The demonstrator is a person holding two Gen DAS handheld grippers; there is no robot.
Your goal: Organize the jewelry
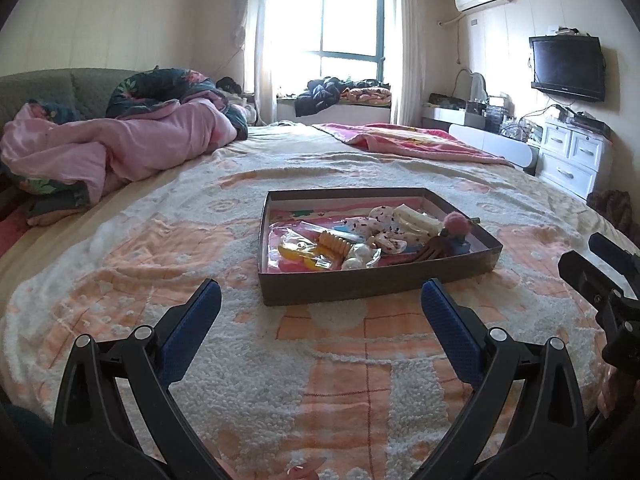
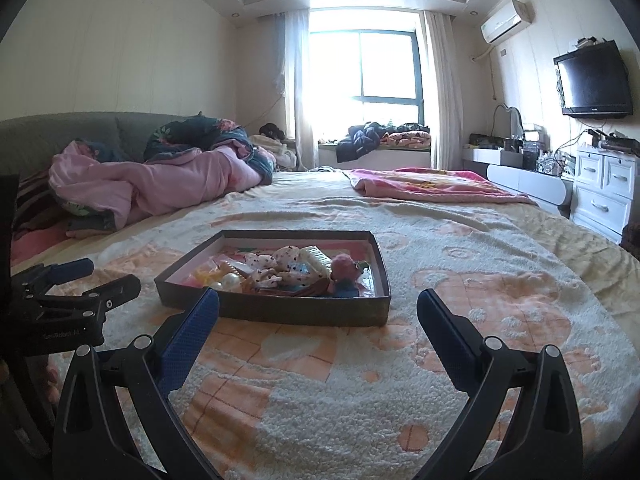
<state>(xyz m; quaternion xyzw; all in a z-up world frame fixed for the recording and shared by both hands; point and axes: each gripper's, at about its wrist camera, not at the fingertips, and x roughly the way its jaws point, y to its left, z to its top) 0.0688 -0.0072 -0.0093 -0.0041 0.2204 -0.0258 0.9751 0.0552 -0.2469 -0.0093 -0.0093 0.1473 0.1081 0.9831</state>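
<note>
Blue ribbed pads line the black fingers of both grippers, and each pair stands wide apart with nothing between them. The left gripper [image 1: 321, 294] hangs low over the bedspread [image 1: 340, 380], a fluffy cream cover with orange checks, its fingers pointing forward at the near wall of the tray. The right gripper [image 2: 318, 304] is held at about the same height just to its right, also level and aimed forward; in the right wrist view the left gripper's black body shows at the left edge, and small pale lettering on it is too blurred to read.

Just beyond both sets of fingertips lies the tray [image 1: 372, 280], a shallow dark cardboard box with a pink printed floor, resting flat on the bedspread. From the left gripper it sits straight ahead and slightly right; from the right gripper it sits ahead and to the left, its near corner close to that gripper's left fingertip. Neither gripper touches it. Inside is a loose heap of accessories: a yellow hair clip [image 1: 334, 242], a pearl-like piece in clear wrap [image 1: 360, 256], white spotted fabric bows [image 1: 380, 228], a pale comb [image 1: 416, 220] and a pink pompom [image 1: 456, 226] at the right end.

Farther back lie a crumpled pink quilt [image 1: 120, 152], a pink blanket [image 1: 412, 140], a bright window [image 1: 348, 24], a wall television [image 1: 568, 68] whose logo is unreadable, and white drawers [image 1: 572, 156].
</note>
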